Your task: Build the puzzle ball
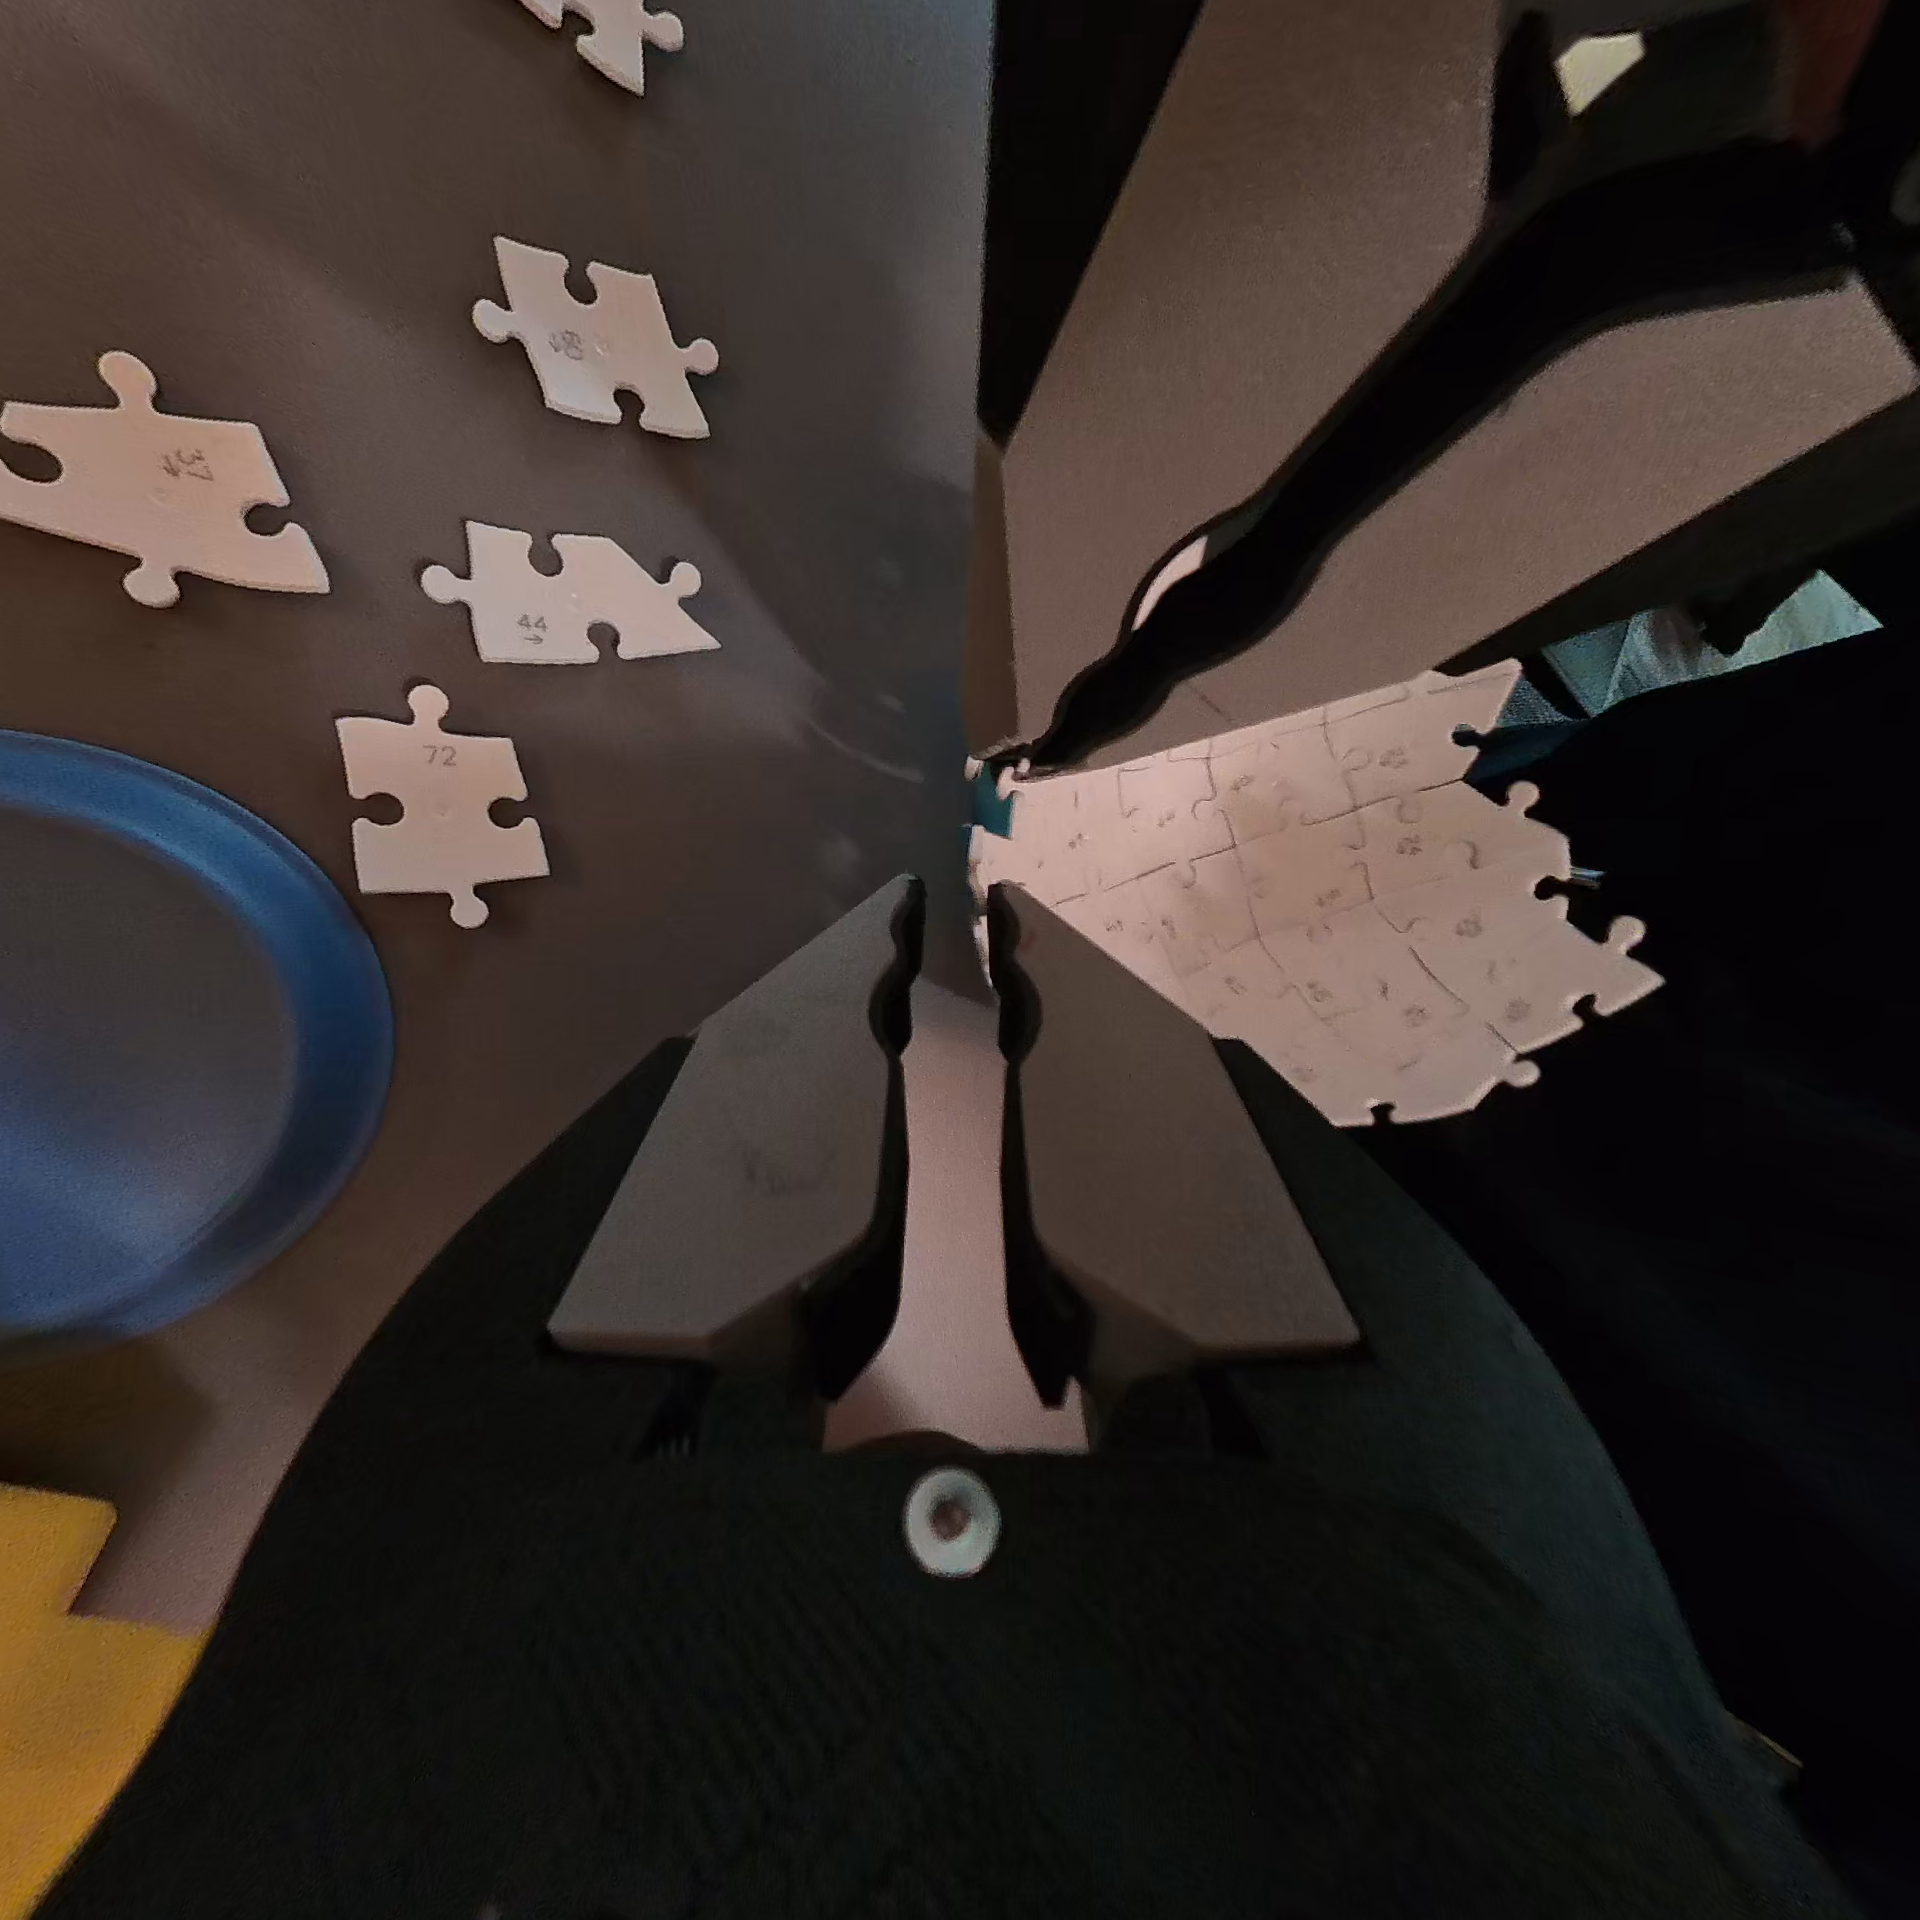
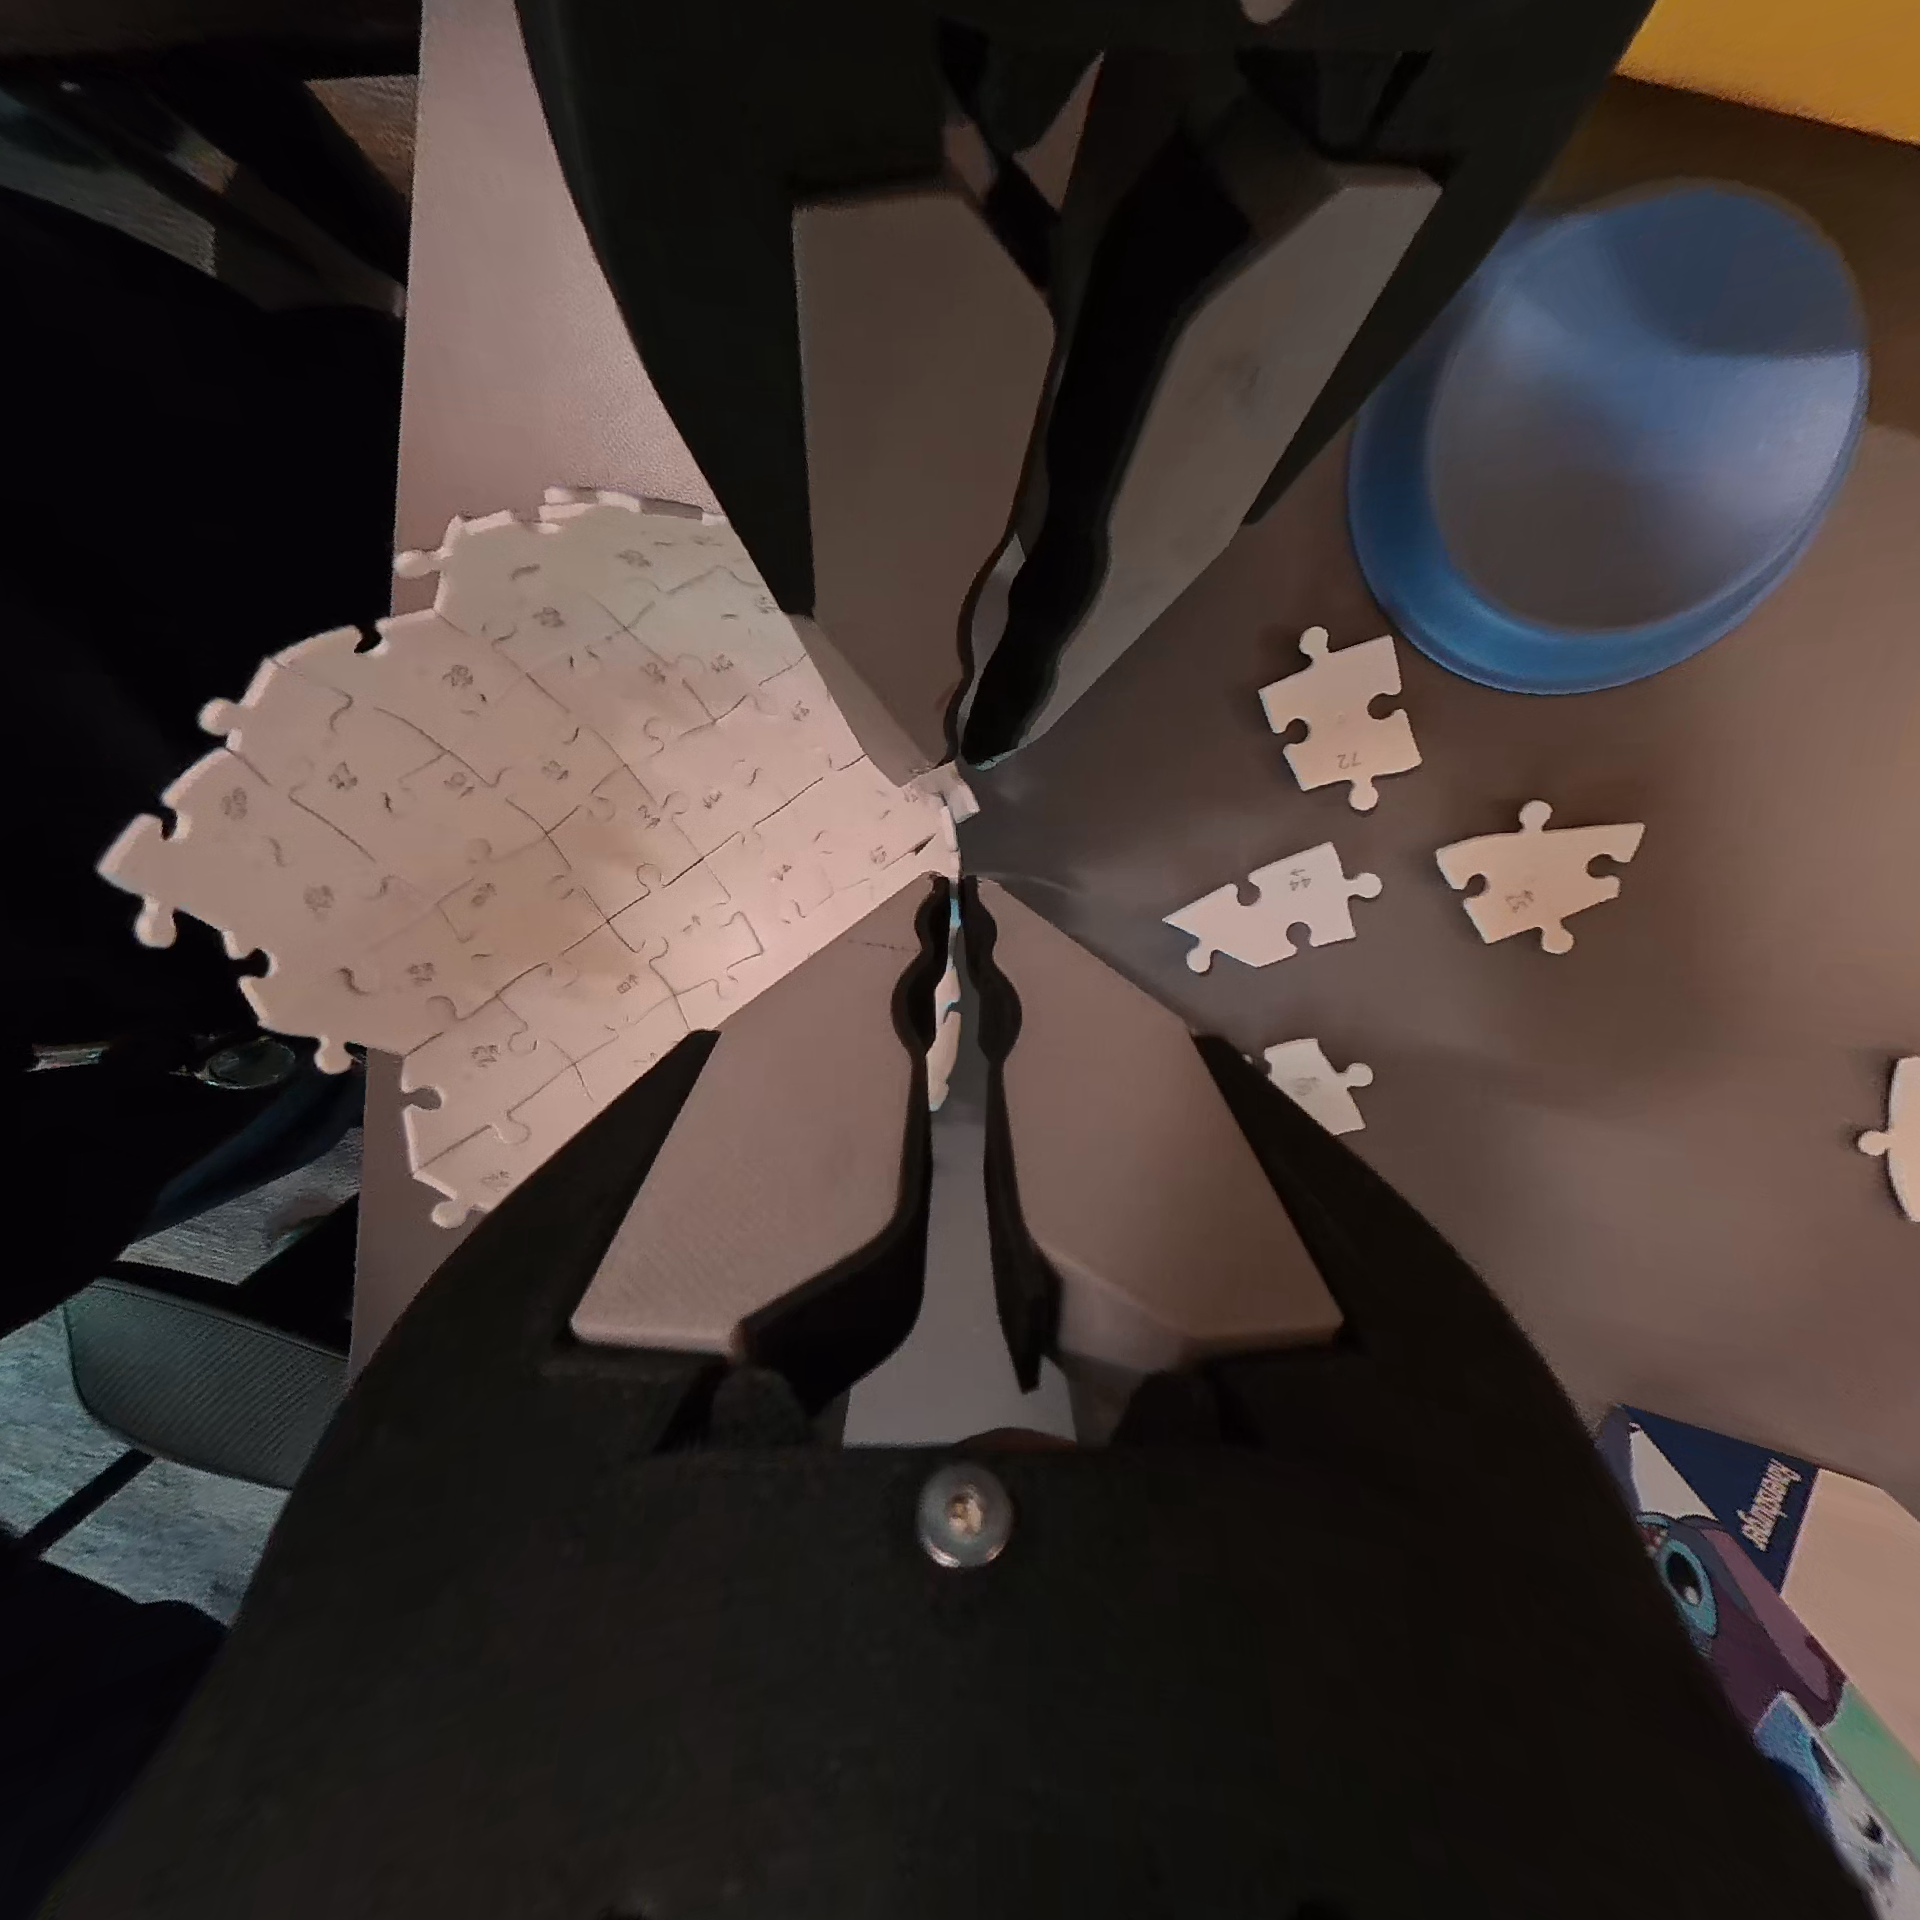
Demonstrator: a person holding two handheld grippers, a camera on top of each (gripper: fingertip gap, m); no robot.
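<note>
The half-built puzzle ball [image 1: 1299, 904] is a curved white shell of joined pieces, held in the air at the table's edge; it also shows in the right wrist view [image 2: 499, 852]. My left gripper [image 1: 954, 906] is shut on the shell's pointed corner. My right gripper [image 2: 957, 891] is shut on the same corner from the opposite side. Each shows in the other's view, the right gripper [image 1: 1013, 767] and the left gripper [image 2: 961, 756], tips almost touching. Whether a separate piece sits between them is hidden.
Several loose white pieces [image 1: 566, 597] lie face down on the dark table [image 1: 810, 312], also in the right wrist view [image 2: 1273, 904]. A blue round stand [image 1: 343, 987] [image 2: 1455, 623] sits beside them. A printed box [image 2: 1787, 1662] and a yellow object [image 1: 62, 1662] lie near. The grippers are tip to tip, or close to it.
</note>
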